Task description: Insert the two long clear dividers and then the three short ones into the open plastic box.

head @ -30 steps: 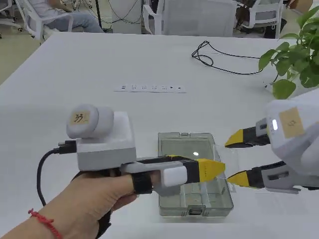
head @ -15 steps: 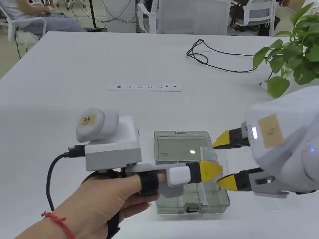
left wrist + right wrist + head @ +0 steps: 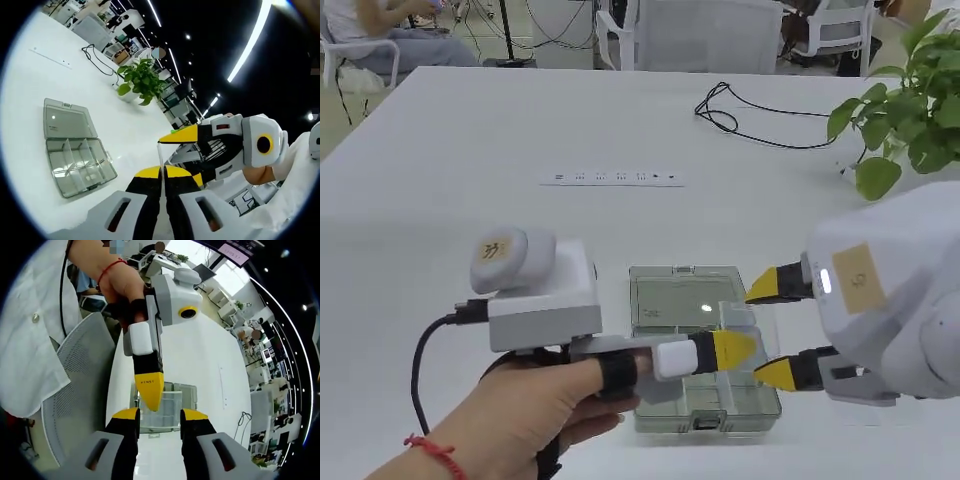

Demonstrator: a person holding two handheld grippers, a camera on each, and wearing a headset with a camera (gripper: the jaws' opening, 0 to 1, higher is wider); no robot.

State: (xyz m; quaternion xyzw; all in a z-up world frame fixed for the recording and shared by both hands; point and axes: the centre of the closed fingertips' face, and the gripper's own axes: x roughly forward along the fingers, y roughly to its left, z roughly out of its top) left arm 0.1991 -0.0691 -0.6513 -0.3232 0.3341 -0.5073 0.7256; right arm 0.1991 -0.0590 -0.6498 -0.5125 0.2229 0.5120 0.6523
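Observation:
The clear plastic box (image 3: pixel 760 400) lies open near the table's front edge, its lid (image 3: pixel 685 295) folded flat behind it. In the left gripper view the box (image 3: pixel 75 165) shows clear partitions standing inside. My left gripper (image 3: pixel 745 345) hovers over the box, shut on a thin clear divider (image 3: pixel 757 318), seen edge-on between its tips (image 3: pixel 160 156). My right gripper (image 3: pixel 765 330) is open, one yellow jaw on each side of the divider and the left gripper's tip. In the right gripper view my right gripper (image 3: pixel 159 415) brackets that tip above the box (image 3: pixel 167 412).
A white power strip (image 3: pixel 612 178) lies mid-table. A black cable (image 3: pixel 750 115) loops at the back, and a green plant (image 3: pixel 910 110) stands at the right edge. Chairs and a seated person are beyond the far edge.
My right gripper has moved left, so its open jaws now straddle the divider and the left gripper's tip. My left gripper stayed over the box, still holding the divider.

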